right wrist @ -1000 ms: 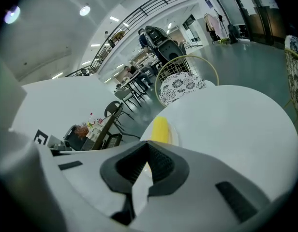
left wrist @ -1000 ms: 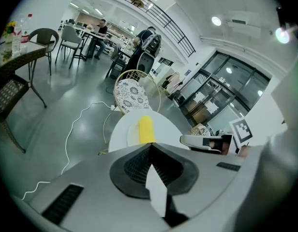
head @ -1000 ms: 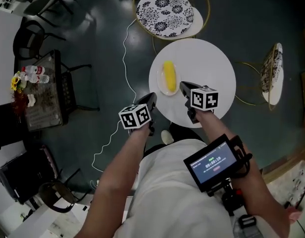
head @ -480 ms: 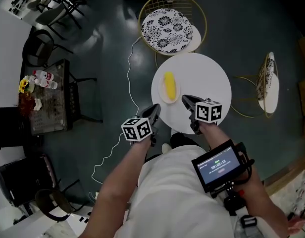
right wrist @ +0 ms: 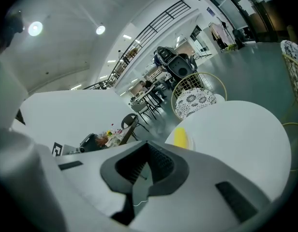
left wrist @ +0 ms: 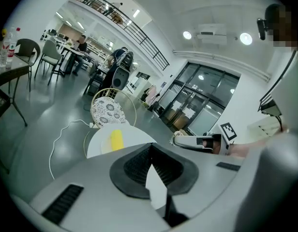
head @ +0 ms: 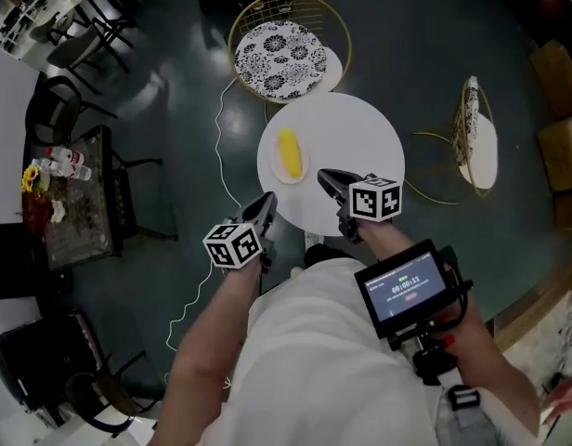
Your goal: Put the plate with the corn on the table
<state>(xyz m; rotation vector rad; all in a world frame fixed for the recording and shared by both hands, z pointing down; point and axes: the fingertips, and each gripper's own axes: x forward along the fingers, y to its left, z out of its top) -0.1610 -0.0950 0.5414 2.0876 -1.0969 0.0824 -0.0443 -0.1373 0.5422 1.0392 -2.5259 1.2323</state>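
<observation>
Floor: dark; one round white table (head: 351, 147) mid-frame, two patterned chairs (head: 279, 46) above and to its right.
Grippers: left gripper (head: 266, 201), right gripper (head: 325, 177), both clenched, empty.
Plate (head: 304, 163): one, at the table's left edge.
Corn (head: 288, 153): one, on the plate.
Change: everything sits further left in frame; corn unmoved.

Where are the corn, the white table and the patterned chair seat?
corn (head: 288, 153), head view, middle of the cob.
white table (head: 360, 142), head view, bare top.
patterned chair seat (head: 279, 47), head view, cushion centre.
</observation>
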